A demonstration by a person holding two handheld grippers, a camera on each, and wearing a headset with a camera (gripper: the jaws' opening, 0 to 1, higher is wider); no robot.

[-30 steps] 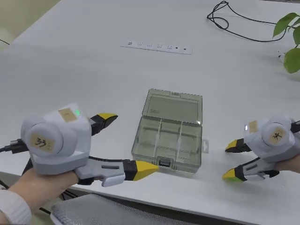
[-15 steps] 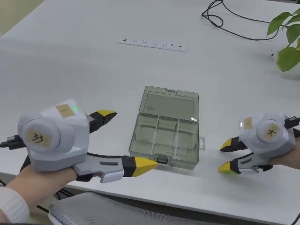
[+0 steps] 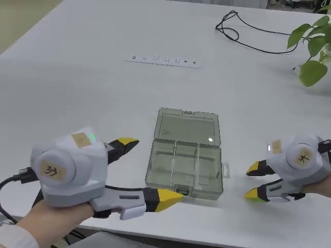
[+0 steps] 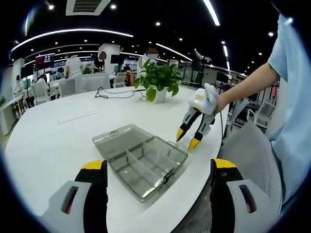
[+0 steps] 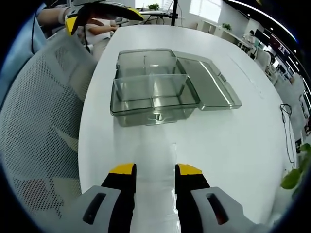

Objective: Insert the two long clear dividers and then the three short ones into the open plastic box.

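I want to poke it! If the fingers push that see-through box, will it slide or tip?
Probably slide: the box sits low and flat on the smooth table. It looks thin and clear, so likely light. Pushed at one corner, it might turn, dragging its flat open lid.

sticker [image 3: 54,170] on left tongs [image 3: 153,168], "33" (handwritten, blurry)

The box [image 3: 185,160] lay between the left tool [image 3: 153,168] at its 8 o'clock and the right tool [image 3: 252,181] at 3. A power strip [image 3: 163,60] lay at 12.
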